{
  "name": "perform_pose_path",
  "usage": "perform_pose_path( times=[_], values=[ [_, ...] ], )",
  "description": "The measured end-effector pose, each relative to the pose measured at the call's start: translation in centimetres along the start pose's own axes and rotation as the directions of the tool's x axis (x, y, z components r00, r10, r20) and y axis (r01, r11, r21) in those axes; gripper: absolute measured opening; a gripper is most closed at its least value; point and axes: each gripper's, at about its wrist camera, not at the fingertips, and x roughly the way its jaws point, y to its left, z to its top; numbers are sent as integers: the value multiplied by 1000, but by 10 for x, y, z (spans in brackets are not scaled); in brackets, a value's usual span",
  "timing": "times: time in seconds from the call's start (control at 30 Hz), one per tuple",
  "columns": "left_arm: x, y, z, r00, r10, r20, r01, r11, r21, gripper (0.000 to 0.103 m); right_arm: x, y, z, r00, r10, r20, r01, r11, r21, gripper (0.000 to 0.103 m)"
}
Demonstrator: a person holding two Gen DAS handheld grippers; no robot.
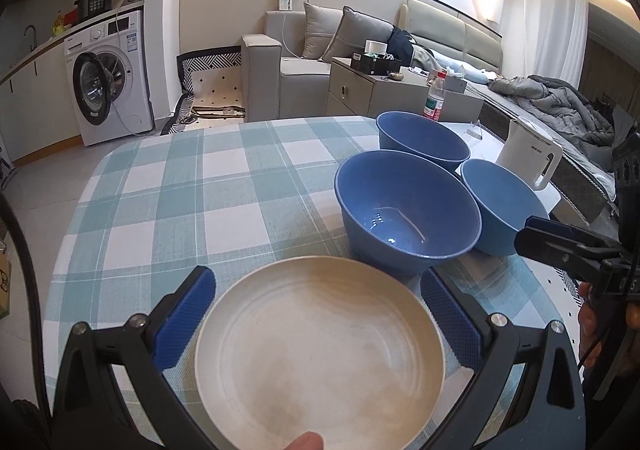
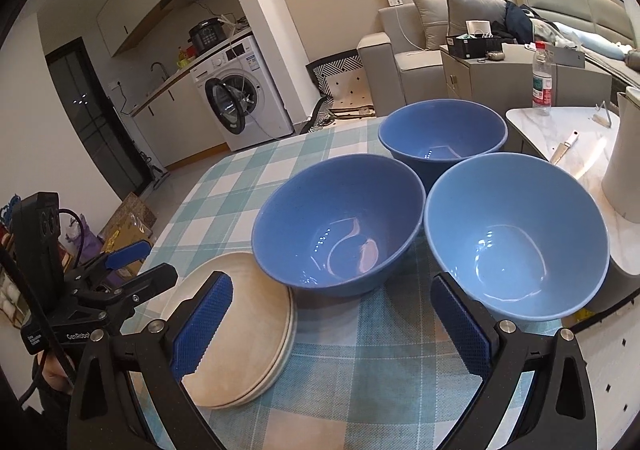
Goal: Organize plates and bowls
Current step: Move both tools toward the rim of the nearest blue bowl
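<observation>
Presently, through the left wrist view, I see my left gripper [image 1: 318, 314] with jaws spread either side of the cream plates [image 1: 320, 350] on the checked desk [image 1: 180, 186]; whether they touch, I cannot tell. Three blue bowls [image 1: 408, 210] stand just beyond.

Through the right wrist view, my right gripper [image 2: 332, 326] has jaws spread, gripping nothing, before the bowls [image 2: 340, 226]; the plates [image 2: 240, 334] lie stacked at left.

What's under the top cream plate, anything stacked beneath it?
Yes. The right wrist view shows the round cream plate lying on at least one more plate, whose rims show at its right edge. How many, and whatever lies between them, is covered. The checked tablecloth is underneath.
</observation>
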Motion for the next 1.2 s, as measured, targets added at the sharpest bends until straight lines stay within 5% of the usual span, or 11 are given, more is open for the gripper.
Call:
perform_pose_path(
  times=[1.2],
  values=[
    [60, -7, 41, 994, -27, -105, 31, 999, 40, 103, 21, -20, 6, 1000, 8, -5, -7, 991, 131, 101]
  ],
)
